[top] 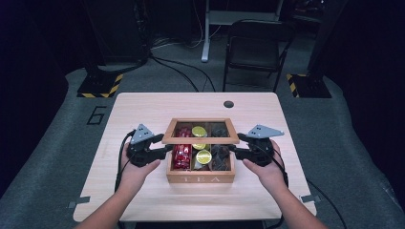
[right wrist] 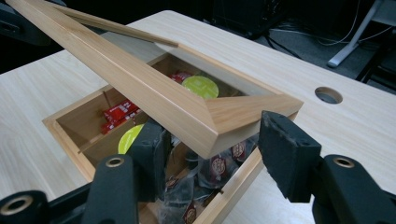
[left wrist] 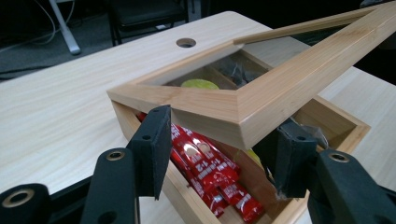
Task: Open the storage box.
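Each hand carries a black two-jaw tool. The left gripper (top: 165,149) and the right gripper (top: 232,149) each wear a grey three-cornered plate on top, dotted with what look like small dark holes. Black cables trail back from both bodies. Up close, the jaws are matte black blocks on black arms with brass-ringed pivot holes. The forearms are bare, no sleeves.

"tea" on box (top: 200,178) front; "6" on floor (top: 97,115).
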`<state>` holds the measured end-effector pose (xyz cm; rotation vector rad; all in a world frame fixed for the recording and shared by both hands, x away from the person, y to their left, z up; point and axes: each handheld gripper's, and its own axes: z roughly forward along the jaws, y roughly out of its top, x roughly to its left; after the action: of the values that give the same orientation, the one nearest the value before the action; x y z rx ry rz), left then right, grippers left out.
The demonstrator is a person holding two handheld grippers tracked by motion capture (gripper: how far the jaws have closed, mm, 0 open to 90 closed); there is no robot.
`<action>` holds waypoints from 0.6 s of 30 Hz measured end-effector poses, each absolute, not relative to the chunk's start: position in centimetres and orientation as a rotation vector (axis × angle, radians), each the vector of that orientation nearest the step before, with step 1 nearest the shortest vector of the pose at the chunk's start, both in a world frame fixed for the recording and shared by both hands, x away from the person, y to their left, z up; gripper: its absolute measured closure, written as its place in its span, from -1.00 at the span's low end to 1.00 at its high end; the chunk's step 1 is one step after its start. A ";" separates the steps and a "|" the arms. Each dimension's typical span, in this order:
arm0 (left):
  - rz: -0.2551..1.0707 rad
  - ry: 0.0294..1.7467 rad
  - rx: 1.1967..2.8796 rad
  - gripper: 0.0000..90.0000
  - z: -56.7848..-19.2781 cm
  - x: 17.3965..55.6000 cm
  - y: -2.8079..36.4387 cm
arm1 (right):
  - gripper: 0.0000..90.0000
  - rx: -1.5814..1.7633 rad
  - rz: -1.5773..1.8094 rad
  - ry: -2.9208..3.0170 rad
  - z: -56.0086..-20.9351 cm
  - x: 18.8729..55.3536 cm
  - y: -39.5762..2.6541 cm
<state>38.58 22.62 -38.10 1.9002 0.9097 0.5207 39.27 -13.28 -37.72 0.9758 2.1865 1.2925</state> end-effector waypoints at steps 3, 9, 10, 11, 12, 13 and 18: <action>0.541 0.907 1.899 0.03 -37.7 38.8 22.4 | -0.02 0.970 1.284 2.182 -37.3 39.5 -13.2; 0.557 0.897 1.914 0.03 -37.1 39.4 22.3 | -0.01 0.962 1.280 2.173 -36.7 39.9 -13.1; 0.555 0.897 1.916 0.04 -37.1 39.5 22.3 | -0.01 0.955 1.282 2.174 -36.6 40.1 -13.1; 0.562 0.897 1.918 0.05 -37.0 39.7 22.3 | 0.01 0.956 1.279 2.175 -36.5 40.2 -13.1; 0.567 0.897 1.916 0.05 -37.0 39.8 22.3 | 0.01 0.956 1.279 2.175 -36.5 40.2 -13.1; 0.564 0.898 1.915 0.06 -36.9 40.1 22.3 | 0.02 0.950 1.281 2.172 -36.4 40.4 -13.1; 0.565 0.903 1.895 0.07 -36.8 40.6 22.3 | 0.06 0.944 1.273 2.161 -36.2 40.9 -13.1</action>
<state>40.57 22.35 -36.79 1.8946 0.9033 0.5646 40.87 -13.12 -36.25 0.9438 2.1607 1.2728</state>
